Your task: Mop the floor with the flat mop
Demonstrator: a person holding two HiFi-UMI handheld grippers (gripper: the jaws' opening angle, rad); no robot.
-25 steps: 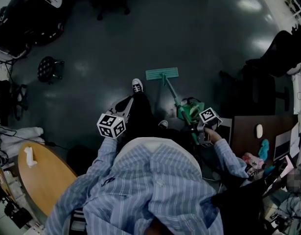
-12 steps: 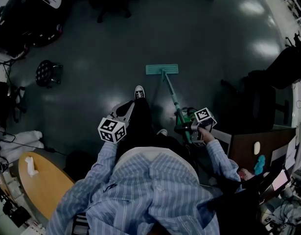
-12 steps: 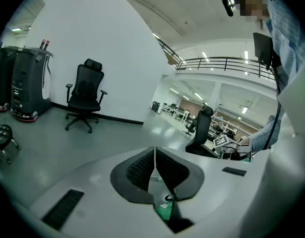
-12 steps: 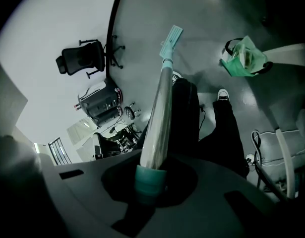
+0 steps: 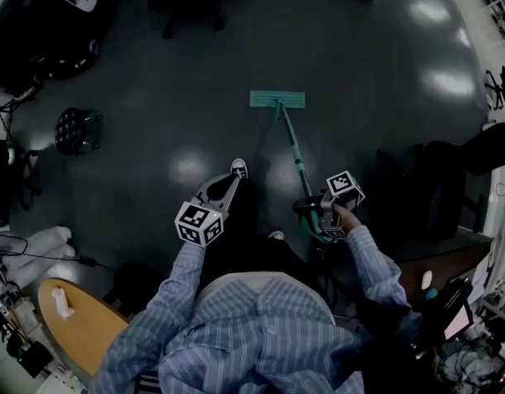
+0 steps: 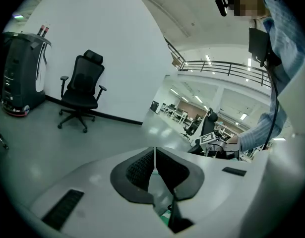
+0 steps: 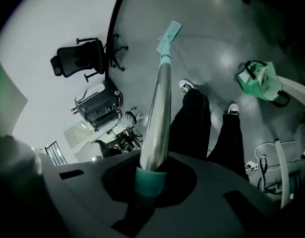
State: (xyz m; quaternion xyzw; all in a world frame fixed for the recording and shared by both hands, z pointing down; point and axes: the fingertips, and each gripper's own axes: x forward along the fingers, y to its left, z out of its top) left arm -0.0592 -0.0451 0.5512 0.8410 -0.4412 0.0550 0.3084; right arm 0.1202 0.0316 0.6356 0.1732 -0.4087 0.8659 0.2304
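The flat mop's teal head (image 5: 277, 99) lies flat on the dark floor ahead of me. Its metal handle (image 5: 291, 150) slants back to my right gripper (image 5: 311, 213), which is shut on the handle's teal grip. In the right gripper view the handle (image 7: 158, 108) runs out from between the jaws (image 7: 151, 175) to the mop head (image 7: 168, 35). My left gripper (image 5: 228, 186) hovers over my left leg, left of the handle and apart from it. Its jaws (image 6: 153, 155) are shut with nothing between them.
A black office chair (image 5: 186, 6) stands at the far wall, a stool (image 5: 71, 130) at the left. A round wooden table (image 5: 75, 322) is behind me on the left; a dark chair and desk (image 5: 437, 195) crowd the right. A green bag (image 7: 256, 78) sits on the floor.
The mop head has slid forward, away from me, and I have stepped after it. The green bag near my right gripper has dropped out of the head view.
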